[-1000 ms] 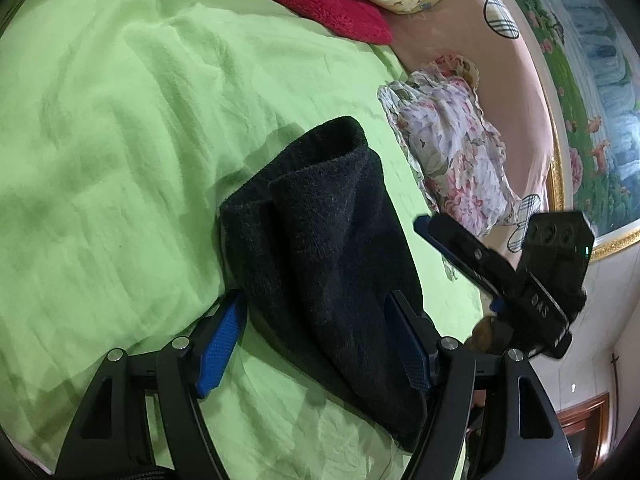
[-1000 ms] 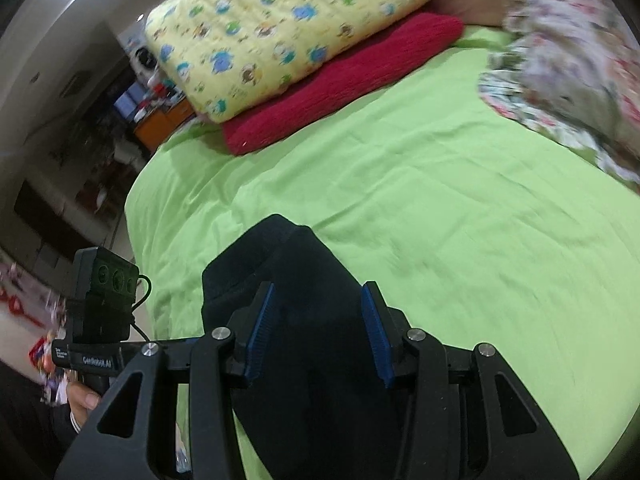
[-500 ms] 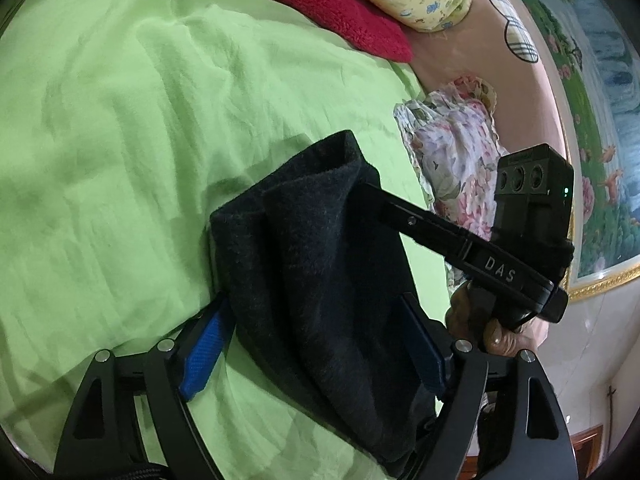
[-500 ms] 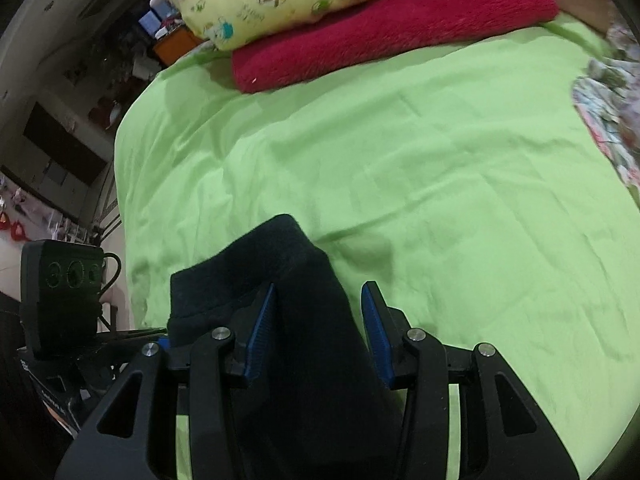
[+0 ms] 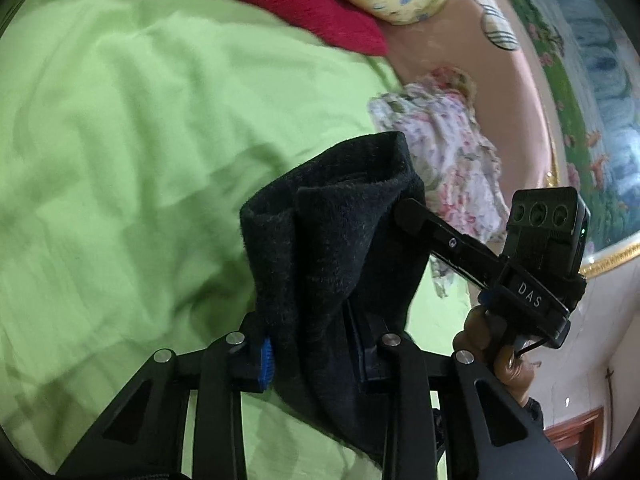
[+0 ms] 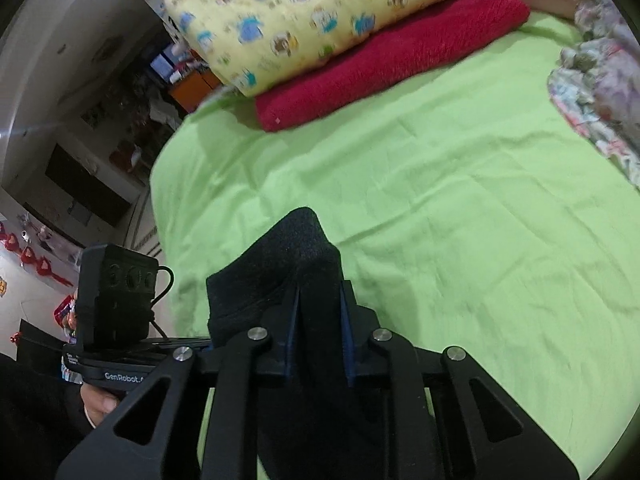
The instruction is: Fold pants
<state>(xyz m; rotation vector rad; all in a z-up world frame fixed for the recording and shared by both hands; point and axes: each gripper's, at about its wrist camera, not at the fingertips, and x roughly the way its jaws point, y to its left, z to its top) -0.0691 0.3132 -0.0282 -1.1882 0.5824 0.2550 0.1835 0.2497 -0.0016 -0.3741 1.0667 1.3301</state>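
A: The bed's lime-green cotton sheet (image 6: 460, 208) takes up most of the view. At its head, a yellow cartoon-print pillow (image 6: 320, 8) rests on a folded red towel (image 6: 392, 60), and a crumpled floral cloth (image 5: 452, 160) lies at the sheet's far edge.

B: And the pants?

A: The folded black fleece pants (image 5: 344, 240) are bunched over the sheet's near part, apparently lifted. The left gripper (image 5: 316, 354) has just been closing and its jaws now clench one edge; the right gripper (image 6: 320, 344) has closed too, jaws pinching thick fabric.

B: The risk?

A: Probably the bundle unfolding. Each pinch may catch only outer layers, so inner folds could slide out when carried.
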